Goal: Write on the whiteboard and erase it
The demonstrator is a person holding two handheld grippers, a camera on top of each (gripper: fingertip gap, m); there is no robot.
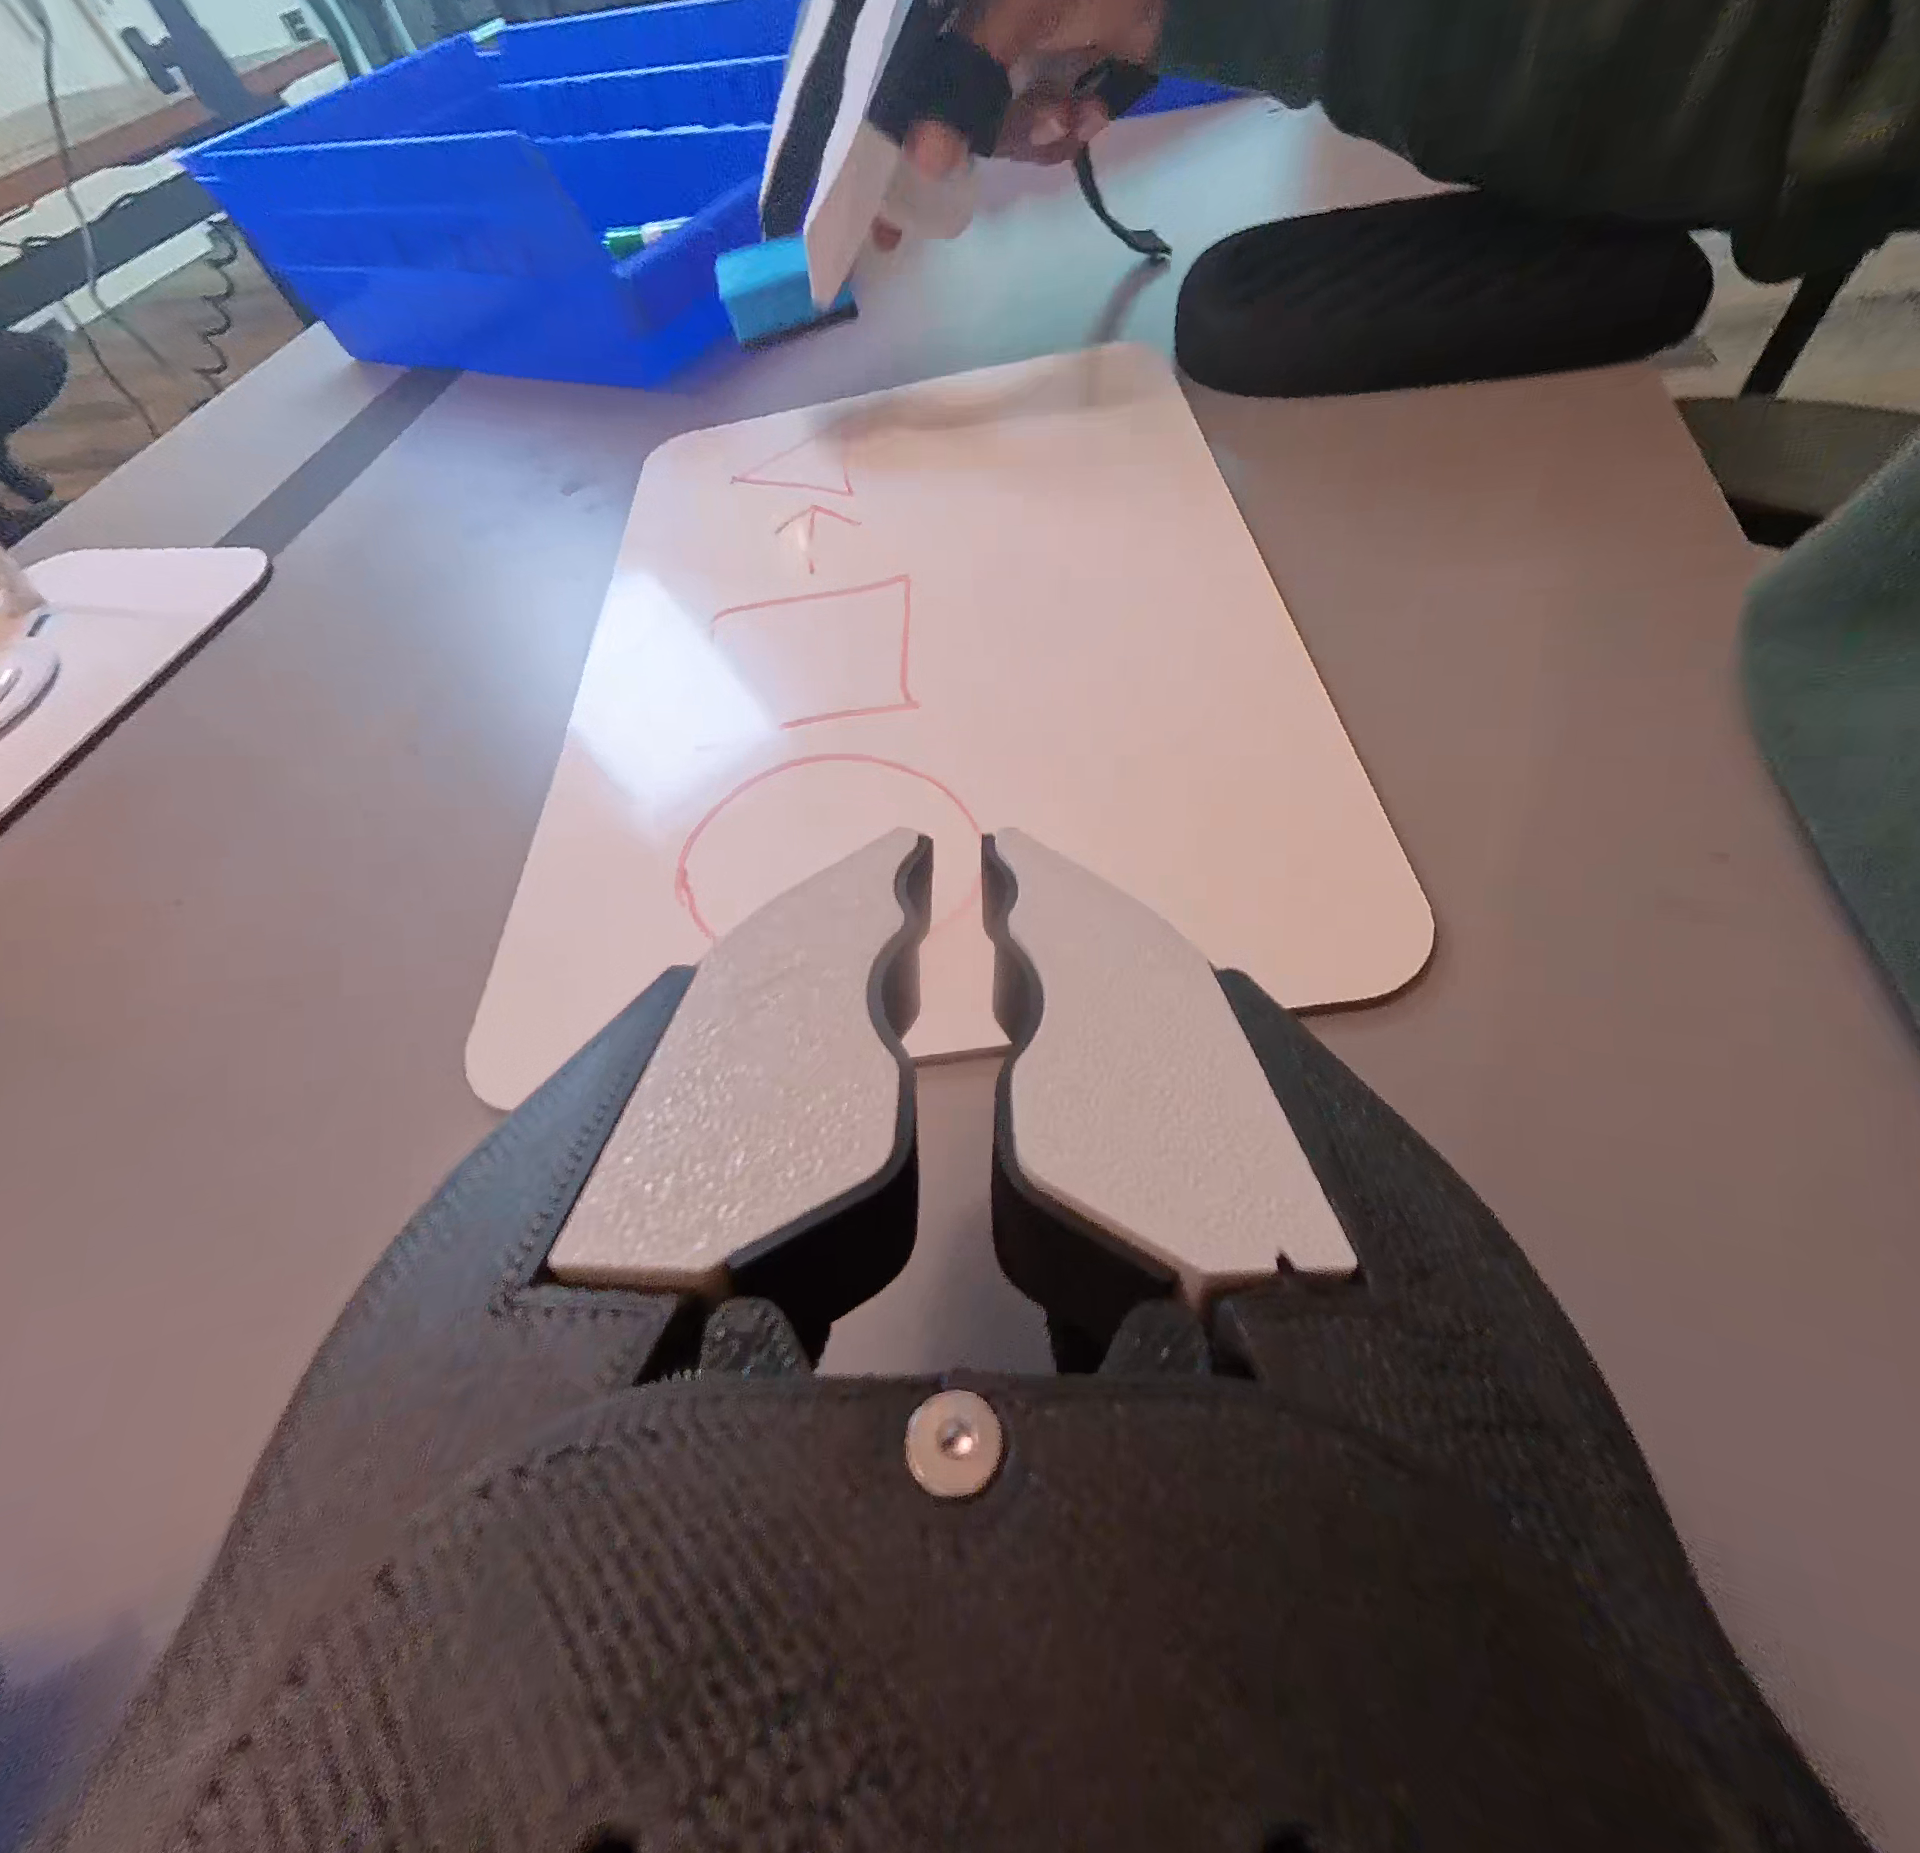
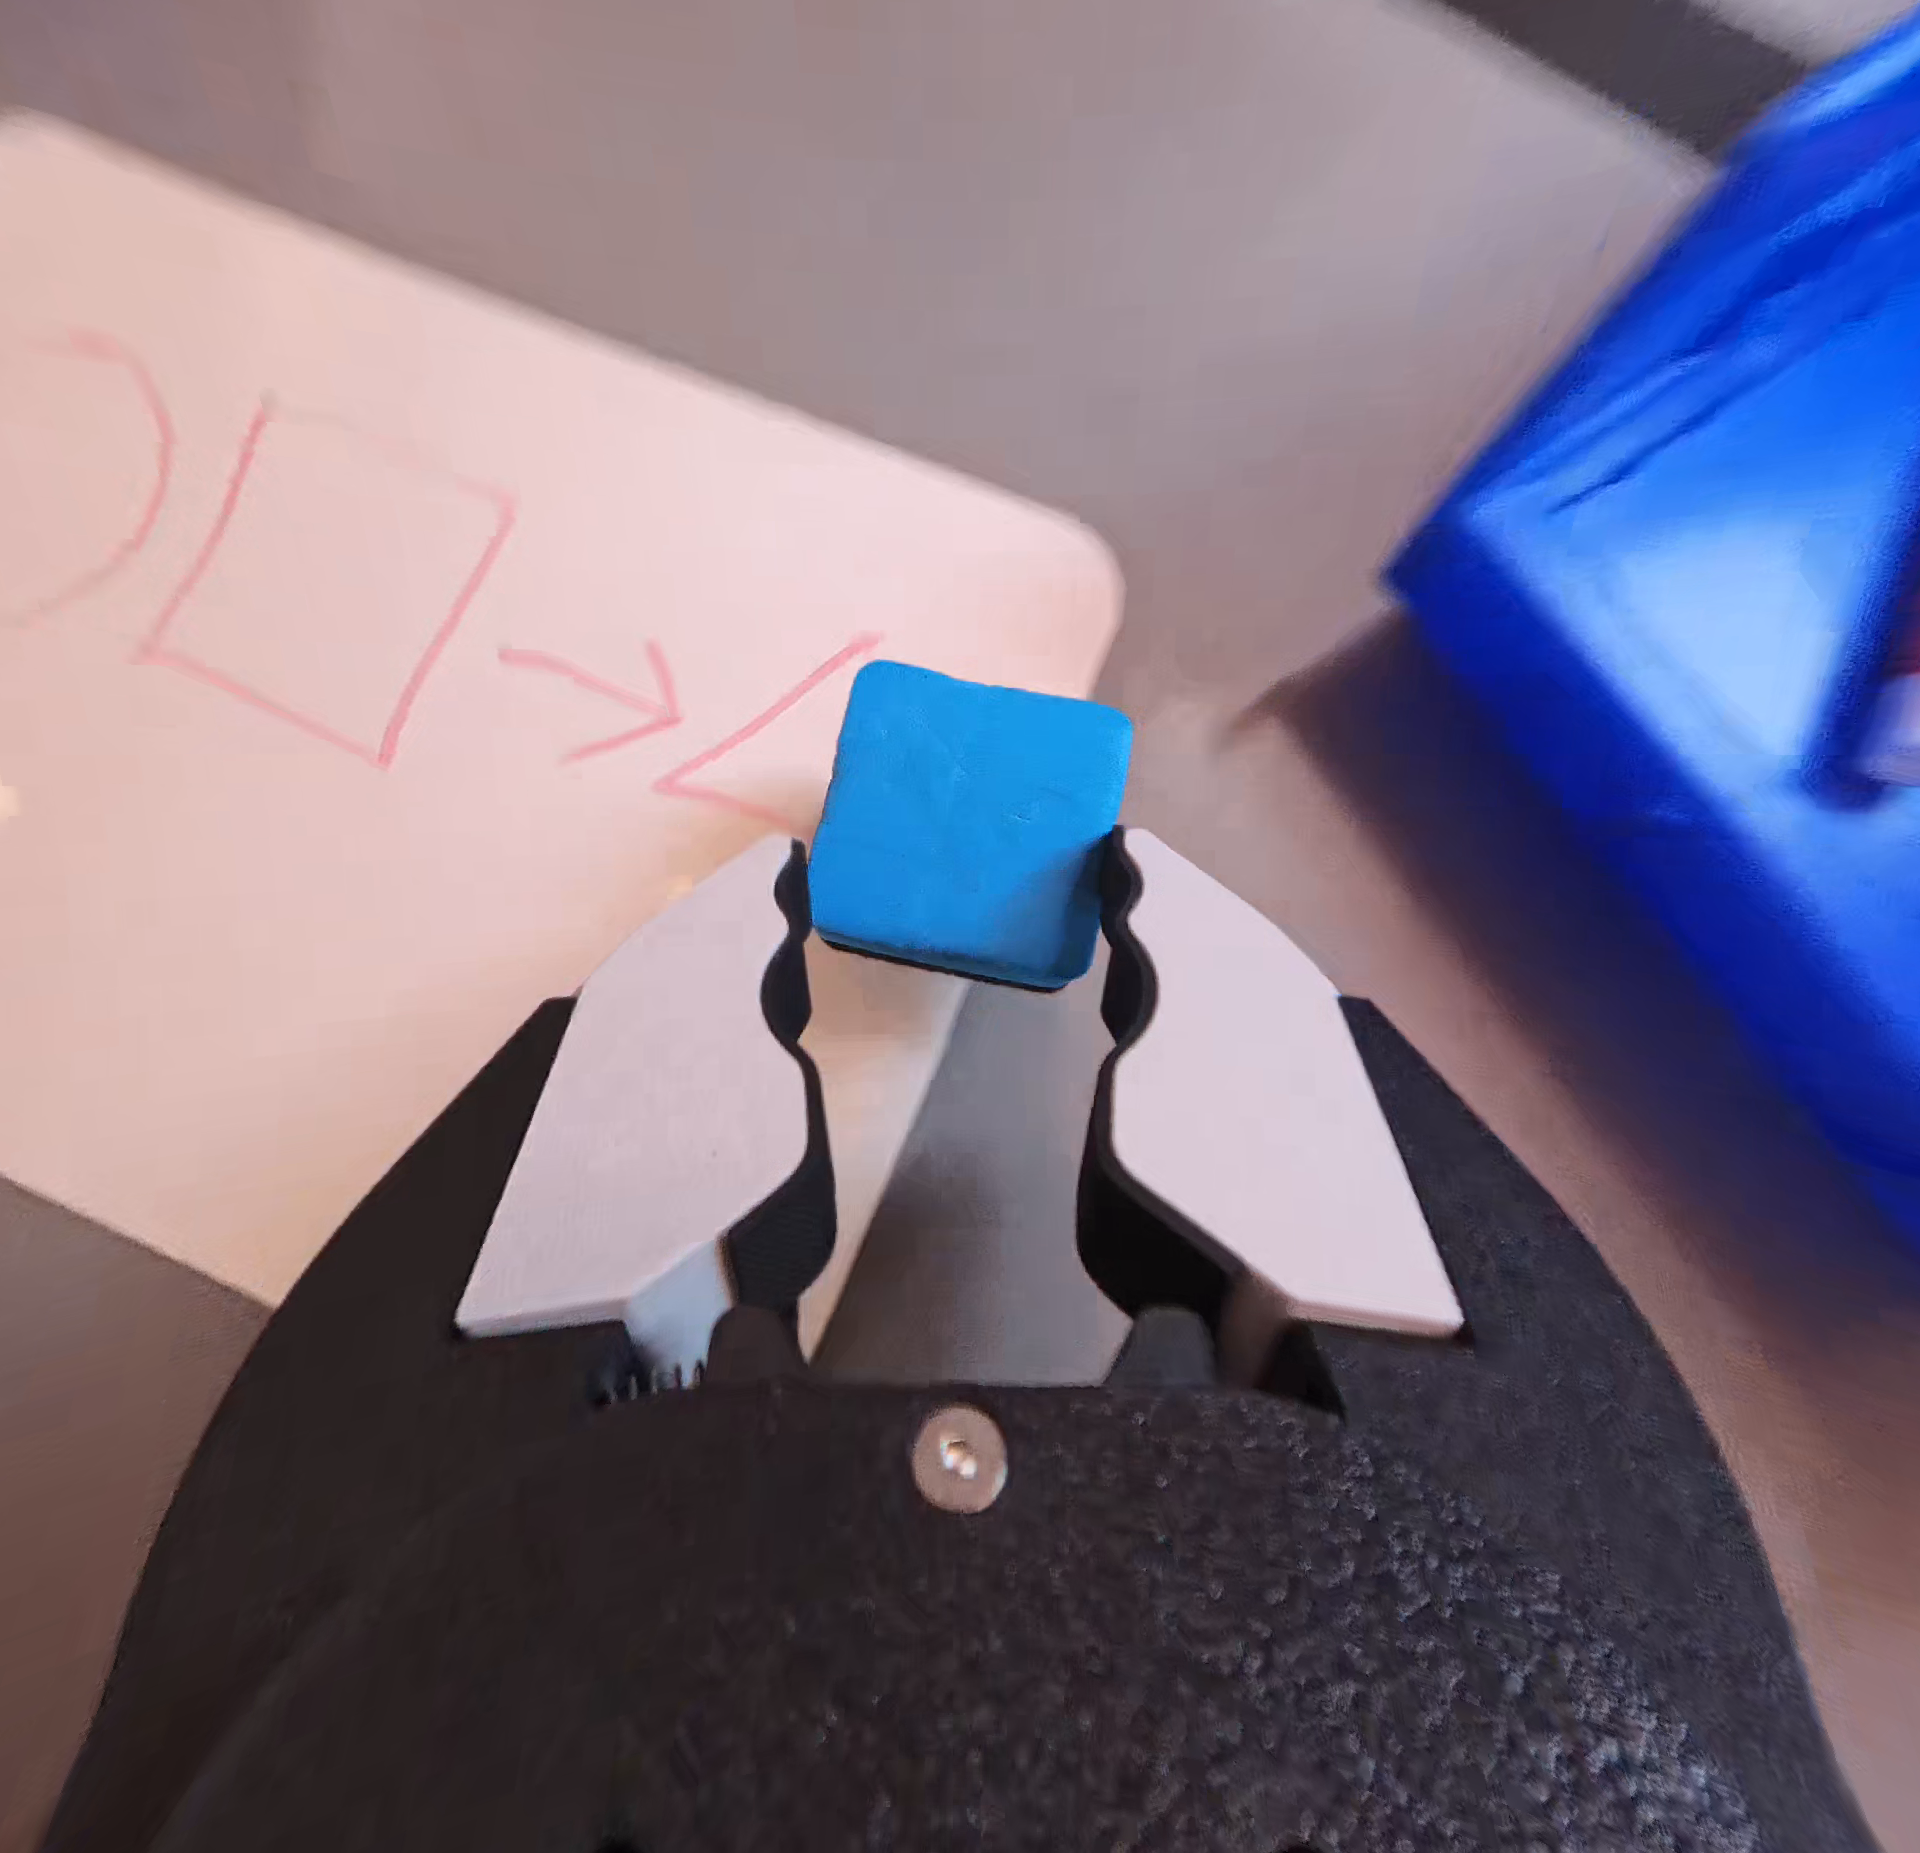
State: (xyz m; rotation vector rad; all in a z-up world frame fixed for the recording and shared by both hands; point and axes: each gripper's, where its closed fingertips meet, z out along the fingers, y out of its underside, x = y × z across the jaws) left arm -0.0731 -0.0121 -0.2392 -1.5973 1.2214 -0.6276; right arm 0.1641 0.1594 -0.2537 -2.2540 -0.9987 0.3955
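The right claw (image 2: 956, 847) grips the blue foam eraser block (image 2: 961, 827) above the glossy white whiteboard's (image 2: 312, 920) red-triangle end — nearest it — while the left claw (image 1: 958, 847), nearly closed and empty, hovers over the opposite end.

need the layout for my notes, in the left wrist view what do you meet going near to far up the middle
left gripper → red circle → red square → red arrow → red triangle → far edge of the whiteboard → blue eraser held by the right gripper

Whiteboard (image 1: 1039, 660) flat on table (image 1: 312, 972); bin (image 1: 468, 193) behind it, left.
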